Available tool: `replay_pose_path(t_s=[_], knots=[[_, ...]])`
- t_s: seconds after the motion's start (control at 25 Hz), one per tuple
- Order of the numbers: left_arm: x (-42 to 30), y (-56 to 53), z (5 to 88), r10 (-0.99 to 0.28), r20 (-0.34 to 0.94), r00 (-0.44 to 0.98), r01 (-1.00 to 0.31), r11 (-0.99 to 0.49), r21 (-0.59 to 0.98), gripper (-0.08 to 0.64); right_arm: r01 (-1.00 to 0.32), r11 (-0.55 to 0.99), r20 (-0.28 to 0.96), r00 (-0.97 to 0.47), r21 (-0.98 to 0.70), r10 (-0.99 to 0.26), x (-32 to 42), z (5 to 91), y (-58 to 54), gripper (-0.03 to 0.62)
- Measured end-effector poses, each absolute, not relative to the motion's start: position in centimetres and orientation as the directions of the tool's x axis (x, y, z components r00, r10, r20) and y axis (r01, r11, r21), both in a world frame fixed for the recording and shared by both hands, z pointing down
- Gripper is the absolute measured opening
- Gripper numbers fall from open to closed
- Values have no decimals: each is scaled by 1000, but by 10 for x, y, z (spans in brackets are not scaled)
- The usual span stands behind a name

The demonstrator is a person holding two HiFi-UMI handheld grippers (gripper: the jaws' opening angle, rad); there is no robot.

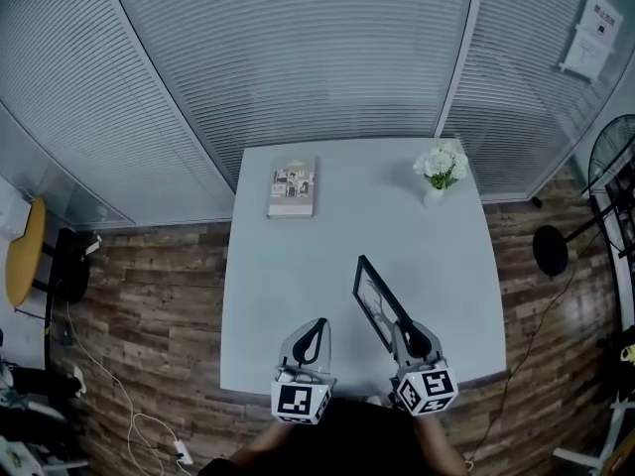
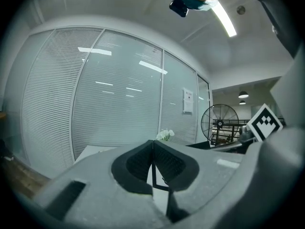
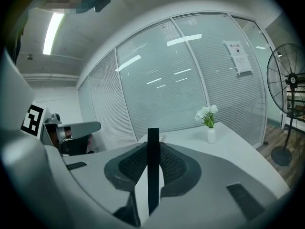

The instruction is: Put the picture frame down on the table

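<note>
We see a white table [image 1: 298, 296] on wood-plank floor [image 1: 149, 296], blind-covered glass walls [image 1: 298, 58] at twelve o'clock, a standing fan [image 1: 620, 157] at three, and a yellow chair [image 1: 25, 251] at nine.

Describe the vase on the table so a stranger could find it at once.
Start at the white table before the blinds. At its far right corner stands a small white vase. Unlike the flat book and the black picture frame, it holds white flowers with green leaves.

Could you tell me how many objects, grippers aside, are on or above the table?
3: book-like item far left, vase of flowers far right, picture frame in the right gripper; none seems hidden.
</note>
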State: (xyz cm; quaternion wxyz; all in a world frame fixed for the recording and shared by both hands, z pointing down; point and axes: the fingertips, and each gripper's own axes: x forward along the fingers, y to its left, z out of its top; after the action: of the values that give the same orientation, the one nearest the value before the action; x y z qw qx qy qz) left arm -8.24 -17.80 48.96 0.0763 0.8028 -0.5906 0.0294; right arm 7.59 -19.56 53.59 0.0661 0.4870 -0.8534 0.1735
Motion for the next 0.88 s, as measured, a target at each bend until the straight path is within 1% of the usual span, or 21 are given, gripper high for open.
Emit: replay_pose_path(t_s=[0.2,0.88], knots=[[-86,-194,491,-944,131,302,-952,-293,85,15,-868,438,306,-493,-233,-815,79,551,-219,74],[-89,-221,505,-930,169,326,-944,-312,106,15,-900,365,416,-435,-239,-799,74,633,-264,74]])
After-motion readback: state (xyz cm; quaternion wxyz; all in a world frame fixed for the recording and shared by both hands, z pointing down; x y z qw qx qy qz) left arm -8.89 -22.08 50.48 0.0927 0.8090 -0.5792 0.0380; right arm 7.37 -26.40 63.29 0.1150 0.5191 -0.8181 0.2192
